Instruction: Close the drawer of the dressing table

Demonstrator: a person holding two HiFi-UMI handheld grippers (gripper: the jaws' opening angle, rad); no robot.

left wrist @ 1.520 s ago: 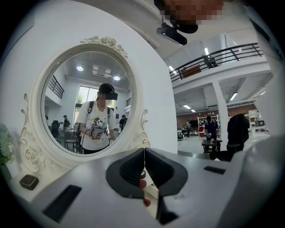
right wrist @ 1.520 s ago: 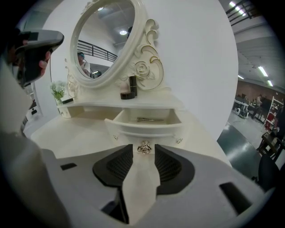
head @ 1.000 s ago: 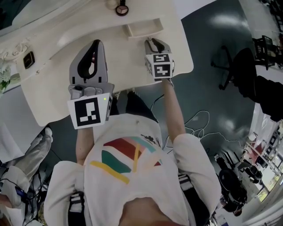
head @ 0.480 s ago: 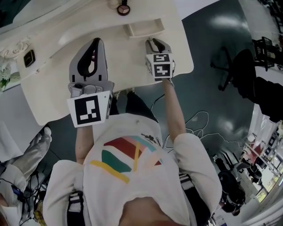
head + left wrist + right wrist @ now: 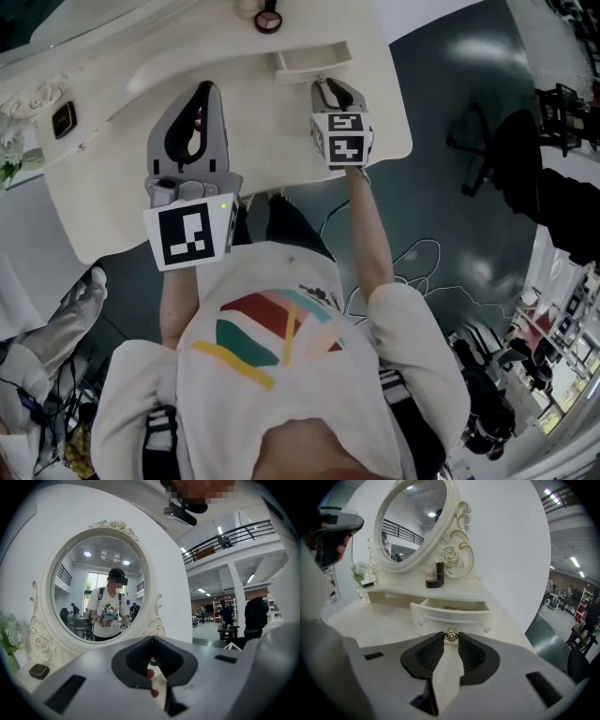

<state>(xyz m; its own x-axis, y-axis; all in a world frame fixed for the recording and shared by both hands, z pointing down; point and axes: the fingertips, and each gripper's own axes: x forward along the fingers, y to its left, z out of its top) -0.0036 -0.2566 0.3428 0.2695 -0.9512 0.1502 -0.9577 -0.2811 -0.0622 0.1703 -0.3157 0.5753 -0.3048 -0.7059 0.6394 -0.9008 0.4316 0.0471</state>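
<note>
The right claw [image 5: 330, 84] reaches forward on a nearly straight arm and tilts downward. Its jaws are narrowed onto the small metal knob [image 5: 450, 636] of the open drawer [image 5: 454, 616], which sits directly ahead of its tips. The left claw [image 5: 202, 86] is held level above the cream counter [image 5: 272, 131], jaws pressed together and empty, facing the oval mirror [image 5: 101, 588], with the drawer ahead to its right

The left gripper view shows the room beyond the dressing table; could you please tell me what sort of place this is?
Probably a large open workspace or showroom, not a bedroom: a railed mezzanine runs overhead, strip lights line a high ceiling, and an office chair stands on the dark floor.
</note>
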